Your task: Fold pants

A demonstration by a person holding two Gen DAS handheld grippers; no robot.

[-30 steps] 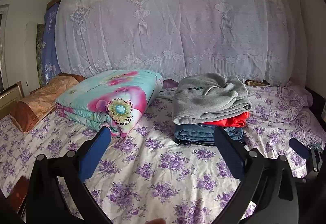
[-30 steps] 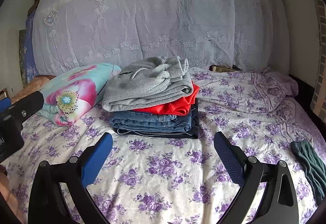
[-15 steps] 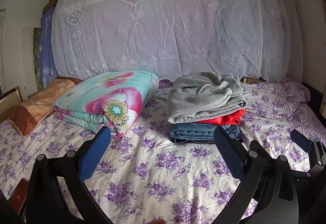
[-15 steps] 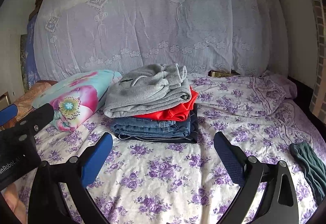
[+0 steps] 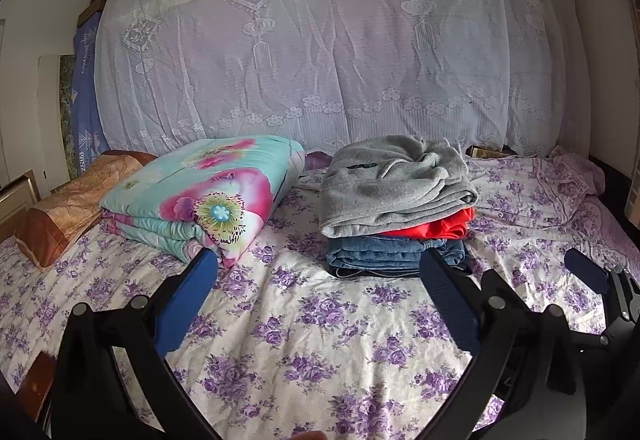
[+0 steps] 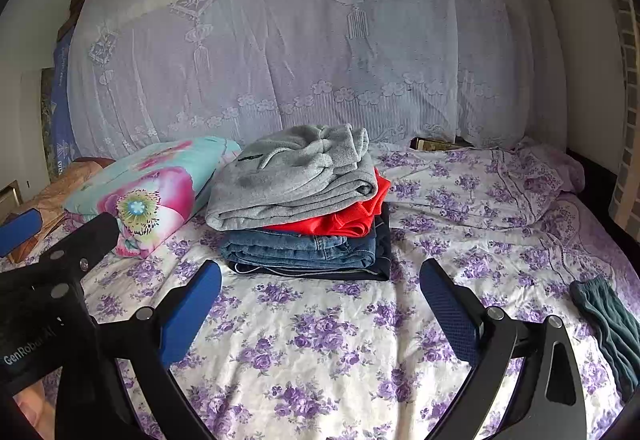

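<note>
both tongs hang wide apart and hold nothing: the left tongs [image 5: 318,288] and the right tongs [image 6: 320,292] hover side by side over the near part of the bed [image 6: 320,352], its floral sheet bare beneath them.

a stack of 4 folded garments sits at the middle of the bed, just beyond the blue tips: grey fleece pants [image 6: 288,180] on top, a red garment [image 6: 352,218] under them, blue jeans [image 6: 300,250] below, and a dark piece [image 6: 384,240] at the bottom. these look done. the likely next pair is the dark green garment [image 6: 608,324], lying crumpled at the near right edge of the bed, well to the right of the right tongs and not seen from the left wrist. whether it is pants cannot be told for sure.

the step in hand appears to be fetching that piece. to do it well, swing the right tongs right and low, pinch 1 thick bit of cloth such as the waistband, not a loose fold, and drag it onto the open sheet in front of the stack. the left tongs should then take the other waist corner so the cloth spreads flat before any fold. keep clear of the stack, which leans a little and could topple if brushed.

a folded floral quilt [image 5: 200,196] lies left of the stack, with a lace curtain [image 5: 320,52] along the far side.
</note>
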